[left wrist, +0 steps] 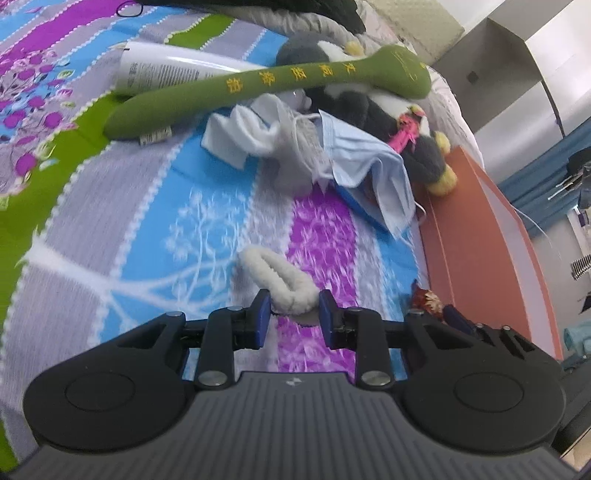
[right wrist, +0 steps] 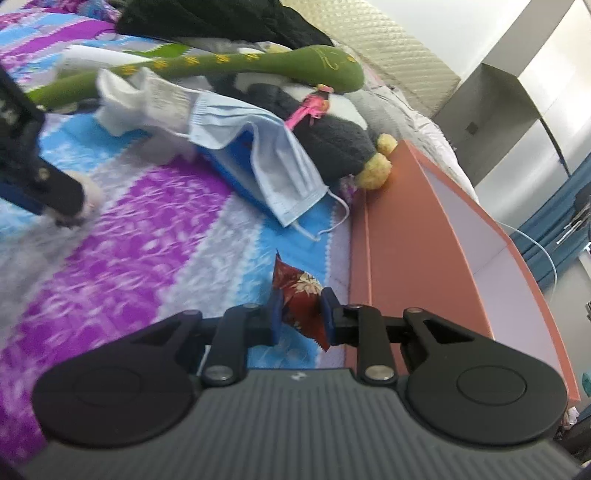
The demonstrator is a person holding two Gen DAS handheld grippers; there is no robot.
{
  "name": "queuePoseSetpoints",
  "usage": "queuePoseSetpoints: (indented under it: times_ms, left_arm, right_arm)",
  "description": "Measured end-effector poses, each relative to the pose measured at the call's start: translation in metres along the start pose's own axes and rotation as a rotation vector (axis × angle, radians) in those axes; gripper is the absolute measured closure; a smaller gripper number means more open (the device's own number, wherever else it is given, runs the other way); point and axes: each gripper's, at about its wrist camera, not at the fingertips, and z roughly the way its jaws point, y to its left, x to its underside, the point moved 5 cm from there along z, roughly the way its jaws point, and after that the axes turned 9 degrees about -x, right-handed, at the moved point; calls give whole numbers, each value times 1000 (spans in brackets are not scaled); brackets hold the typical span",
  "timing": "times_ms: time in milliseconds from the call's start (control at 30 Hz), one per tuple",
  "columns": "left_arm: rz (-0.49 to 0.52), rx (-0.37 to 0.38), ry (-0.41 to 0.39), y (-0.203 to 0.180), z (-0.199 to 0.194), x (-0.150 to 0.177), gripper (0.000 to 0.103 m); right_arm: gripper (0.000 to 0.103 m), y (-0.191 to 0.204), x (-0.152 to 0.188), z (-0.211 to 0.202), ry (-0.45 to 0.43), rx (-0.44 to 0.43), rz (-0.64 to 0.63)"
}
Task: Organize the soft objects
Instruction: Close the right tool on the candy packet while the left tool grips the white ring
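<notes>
- Left gripper [left wrist: 291,314]: fingers [left wrist: 260,319] clamped on a fluffy white scrunchie [left wrist: 280,278], loop held just above the patterned bedspread [left wrist: 110,229].
- Right gripper [right wrist: 300,317]: fingers [right wrist: 275,319] pinching a dark red floral cloth piece [right wrist: 301,299], close beside the orange box [right wrist: 417,236] at the bed's edge; seen from the right wrist, jaws closing in on the cloth.
- Ahead of both grippers, a heap at the far end of the bed: long green plush stick [left wrist: 266,88] with yellow characters, lying across a grey-and-white plush toy [left wrist: 373,110] with yellow feet.
- In front of the heap: crumpled white socks [left wrist: 251,136], touching a light blue face mask [left wrist: 365,166] draped over a blue box [right wrist: 236,166].
- White tube [left wrist: 173,66] lying behind the green stick's thin end.
- Black fabric [right wrist: 221,18] piled at the very back.
- Plush toy's foot [right wrist: 375,170] touching the orange box's near corner.
</notes>
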Motion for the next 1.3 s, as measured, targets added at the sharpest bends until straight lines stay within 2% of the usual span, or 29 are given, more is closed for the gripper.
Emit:
queuePoseSetpoints:
  times_ms: [400, 567, 633, 700, 767, 800, 933, 1067, 1167, 1267, 1300]
  left_arm:
    - [82, -55, 110, 32, -20, 22, 70]
    - [107, -85, 142, 41, -23, 24, 68]
    - [119, -89, 152, 40, -22, 25, 61]
    - [138, -99, 147, 38, -23, 26, 58]
    - [158, -112, 128, 36, -24, 26, 54]
    - [163, -122, 122, 34, -23, 27, 54]
    - [184, -134, 119, 28, -21, 30, 52]
    - [215, -171, 82, 24, -19, 31, 48]
    - [224, -182, 70, 23, -18, 31, 48]
    - [235, -192, 59, 22, -17, 31, 48]
    - [238, -198, 57, 22, -15, 31, 48]
  right_arm:
    - [78, 41, 12, -48, 15, -163, -42]
    - [77, 42, 11, -54, 45, -283, 57]
    - [73, 38, 10, -54, 59, -337, 118]
    - [55, 30, 11, -53, 77, -394, 209]
    - [48, 21, 12, -51, 83, -442, 303]
    - [47, 18, 14, -50, 87, -454, 332]
    - [47, 12, 19, -41, 106, -489, 363]
    - [49, 9, 18, -33, 111, -532, 384]
    - [55, 10, 16, -26, 120, -542, 363]
    - [66, 14, 15, -19, 145, -574, 360]
    - [66, 16, 15, -17, 152, -579, 357]
